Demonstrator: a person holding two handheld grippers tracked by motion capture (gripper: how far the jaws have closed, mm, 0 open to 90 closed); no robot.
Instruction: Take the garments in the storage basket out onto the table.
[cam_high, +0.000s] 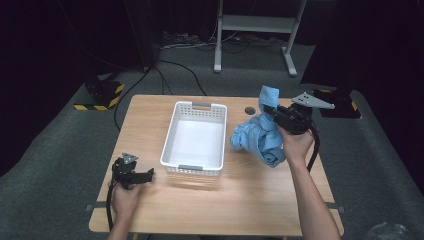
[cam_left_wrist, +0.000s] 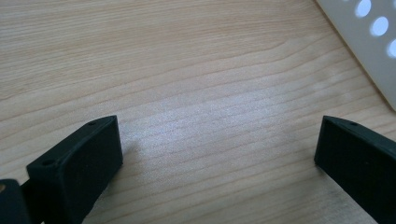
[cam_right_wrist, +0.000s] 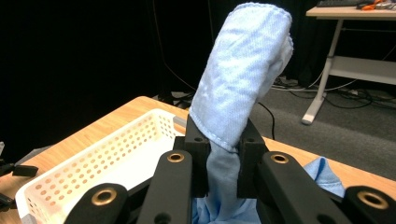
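Observation:
A light blue cloth (cam_high: 260, 135) hangs bunched over the right side of the wooden table (cam_high: 240, 195). My right gripper (cam_high: 270, 110) is shut on the blue cloth (cam_right_wrist: 243, 84), whose free end stands up above the jaws in the right gripper view. A white perforated basket (cam_high: 195, 137) sits empty in the middle of the table, and its near corner (cam_right_wrist: 107, 154) lies left of the held cloth. My left gripper (cam_high: 148, 174) rests low at the table's front left, held by a hand. Its fingers (cam_left_wrist: 79, 163) stand wide apart over bare wood, so it is open.
The basket's wall (cam_left_wrist: 369, 42) is at the upper right of the left gripper view. A small dark round hole (cam_high: 249, 110) marks the table's far edge. Behind the table stand a grey metal frame (cam_high: 255, 30), floor cables and yellow-black striped bases (cam_high: 102, 95).

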